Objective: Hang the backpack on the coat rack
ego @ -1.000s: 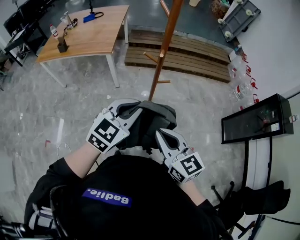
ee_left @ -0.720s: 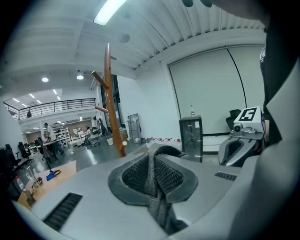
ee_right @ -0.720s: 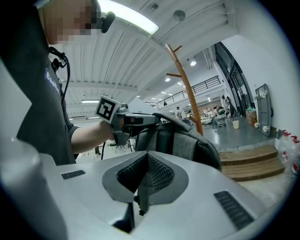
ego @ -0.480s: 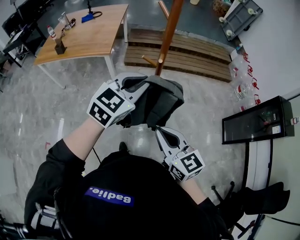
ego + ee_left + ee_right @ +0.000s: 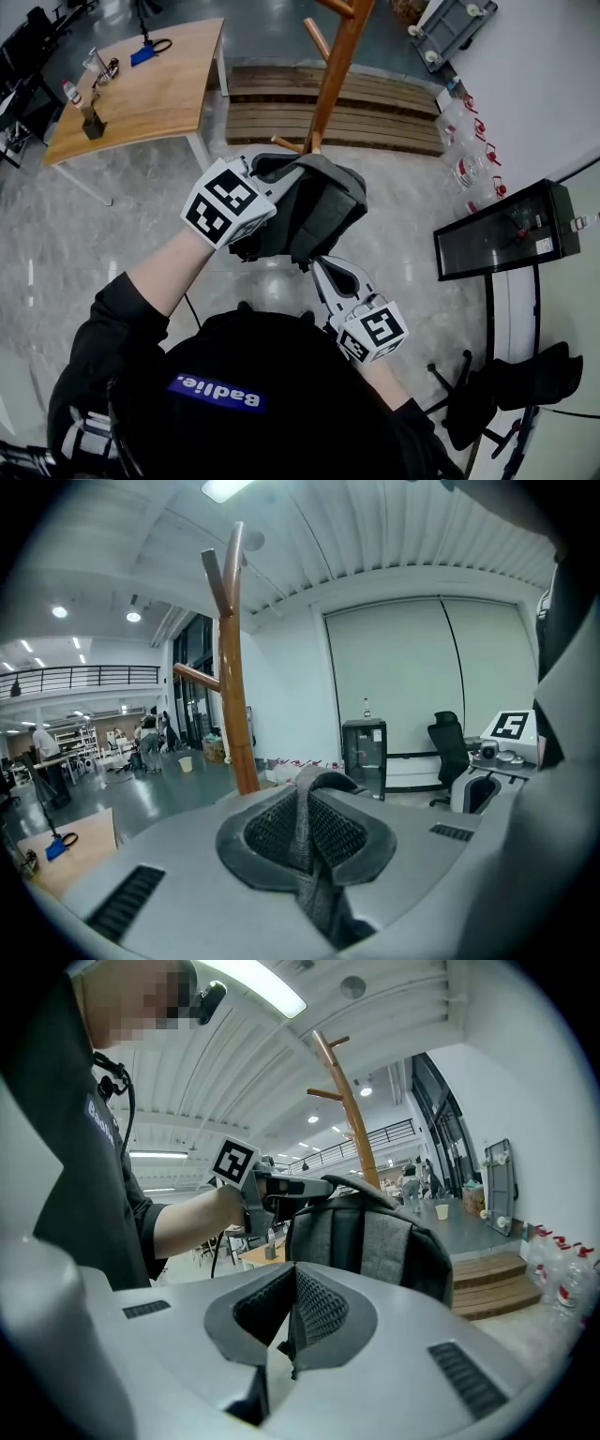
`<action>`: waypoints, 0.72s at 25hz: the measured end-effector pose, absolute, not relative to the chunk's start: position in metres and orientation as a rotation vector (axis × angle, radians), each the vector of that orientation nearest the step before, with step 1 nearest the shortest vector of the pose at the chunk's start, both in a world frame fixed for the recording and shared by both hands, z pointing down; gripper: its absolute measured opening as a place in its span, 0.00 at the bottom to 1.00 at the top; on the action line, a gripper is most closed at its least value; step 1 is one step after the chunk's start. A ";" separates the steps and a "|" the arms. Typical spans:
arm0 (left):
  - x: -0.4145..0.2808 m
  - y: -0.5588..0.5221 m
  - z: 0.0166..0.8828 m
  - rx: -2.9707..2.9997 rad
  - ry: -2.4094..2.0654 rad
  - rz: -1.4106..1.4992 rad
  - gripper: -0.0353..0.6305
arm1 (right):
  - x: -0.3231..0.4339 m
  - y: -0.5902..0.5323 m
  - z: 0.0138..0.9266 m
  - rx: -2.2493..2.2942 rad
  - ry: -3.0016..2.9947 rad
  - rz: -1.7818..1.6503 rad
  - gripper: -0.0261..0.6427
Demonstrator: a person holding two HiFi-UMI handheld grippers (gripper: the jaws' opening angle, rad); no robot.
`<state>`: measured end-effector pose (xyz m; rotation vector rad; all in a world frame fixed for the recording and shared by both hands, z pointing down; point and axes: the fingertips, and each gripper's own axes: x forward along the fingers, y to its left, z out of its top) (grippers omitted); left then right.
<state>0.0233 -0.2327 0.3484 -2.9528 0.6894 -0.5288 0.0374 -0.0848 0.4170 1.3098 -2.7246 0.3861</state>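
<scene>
A grey and black backpack [image 5: 317, 208] hangs in the air in front of the person. My left gripper [image 5: 287, 172] is shut on its top strap [image 5: 306, 829], holding it just in front of the wooden coat rack [image 5: 334, 77]. In the left gripper view the coat rack [image 5: 231, 667] rises ahead and to the left, one peg sticking out leftwards. My right gripper [image 5: 320, 268] is lower, below the bag, its jaws shut with nothing between them. The right gripper view shows the backpack [image 5: 375, 1239] ahead, with the left gripper [image 5: 281, 1185] at its top.
A wooden table [image 5: 141, 94] stands to the far left, with small items on it. Behind the rack lies a slatted wooden platform [image 5: 384, 117]. To the right are water bottles [image 5: 467, 169], a black cabinet [image 5: 497, 230] and a black office chair [image 5: 511, 398].
My left gripper has lifted the backpack up from near the person's body and forward toward the rack. The right gripper has stayed low and almost still.
</scene>
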 end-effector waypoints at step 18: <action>0.031 -0.270 0.367 -3.060 0.739 -0.727 0.11 | 0.069 -0.106 0.425 1.099 -2.751 0.364 0.05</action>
